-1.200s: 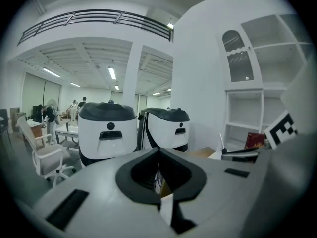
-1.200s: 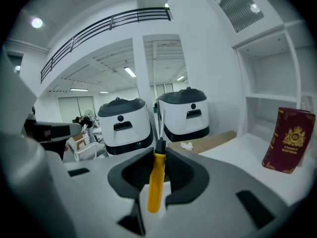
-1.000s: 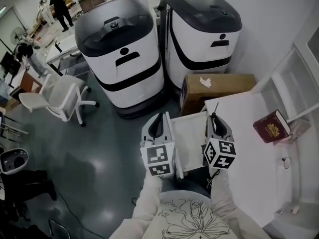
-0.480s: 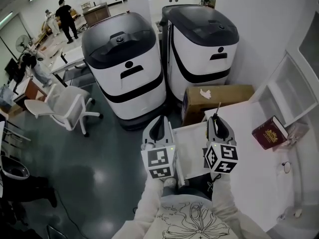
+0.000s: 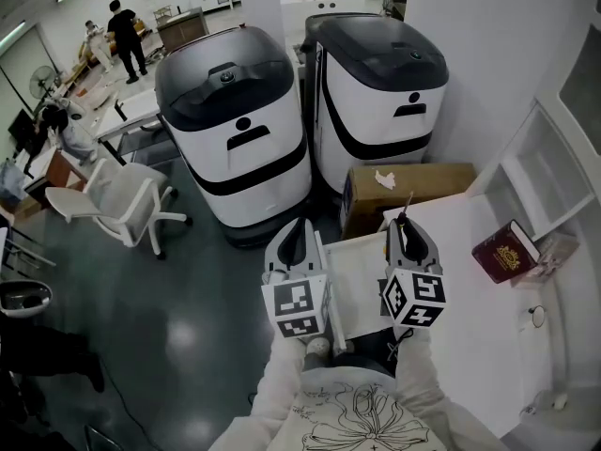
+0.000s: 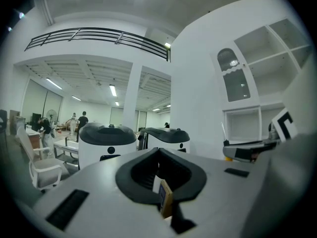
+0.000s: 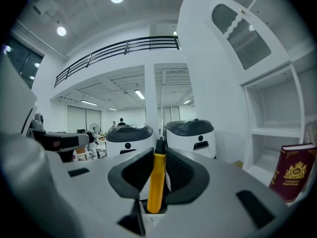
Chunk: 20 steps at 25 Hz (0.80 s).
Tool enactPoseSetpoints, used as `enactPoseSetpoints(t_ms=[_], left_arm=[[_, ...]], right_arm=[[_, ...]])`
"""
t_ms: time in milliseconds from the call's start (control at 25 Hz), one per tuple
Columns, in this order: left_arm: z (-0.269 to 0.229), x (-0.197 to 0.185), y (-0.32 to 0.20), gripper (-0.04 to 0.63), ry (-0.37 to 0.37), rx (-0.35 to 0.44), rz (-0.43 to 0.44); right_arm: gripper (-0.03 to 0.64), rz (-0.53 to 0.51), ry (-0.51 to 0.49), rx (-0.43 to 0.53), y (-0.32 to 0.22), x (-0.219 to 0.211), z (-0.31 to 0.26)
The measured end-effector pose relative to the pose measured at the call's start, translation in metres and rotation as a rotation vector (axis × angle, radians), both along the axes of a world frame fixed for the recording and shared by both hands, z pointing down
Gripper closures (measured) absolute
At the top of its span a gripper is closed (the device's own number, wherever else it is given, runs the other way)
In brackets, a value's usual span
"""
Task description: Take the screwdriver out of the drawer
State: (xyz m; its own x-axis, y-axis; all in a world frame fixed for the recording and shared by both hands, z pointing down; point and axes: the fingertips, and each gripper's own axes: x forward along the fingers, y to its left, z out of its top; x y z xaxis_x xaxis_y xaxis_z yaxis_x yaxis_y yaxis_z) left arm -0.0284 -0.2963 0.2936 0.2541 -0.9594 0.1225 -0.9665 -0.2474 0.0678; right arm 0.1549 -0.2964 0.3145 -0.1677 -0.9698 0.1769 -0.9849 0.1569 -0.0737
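Yellow-handled screwdriver [image 7: 156, 180] sits pinched in the jaws of the right gripper [image 5: 406, 242], above the open drawer [image 5: 362, 259], not in it; the jaws of the left gripper [image 6: 158, 152] are pressed together, empty. Removal looks all but done: the next move likely calls for carrying it to the white bench [image 5: 470, 318] without loosening that pinch.

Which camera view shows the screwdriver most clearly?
The right gripper view: the screwdriver stands in the middle, its yellow handle clamped between the jaws of the right hand-held gripper. The head view shows only its thin shaft beyond that gripper. The left gripper view shows it small, at the side.
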Motion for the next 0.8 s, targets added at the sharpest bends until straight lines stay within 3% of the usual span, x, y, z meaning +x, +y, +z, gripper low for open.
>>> enactPoseSetpoints(t_ms=[800], left_arm=[[0.0048, -0.0093, -0.0016, 0.589, -0.007, -0.008, -0.004]], right_arm=[[0.545, -0.015, 0.011, -0.008, -0.0010, -0.0104, 0.0037]])
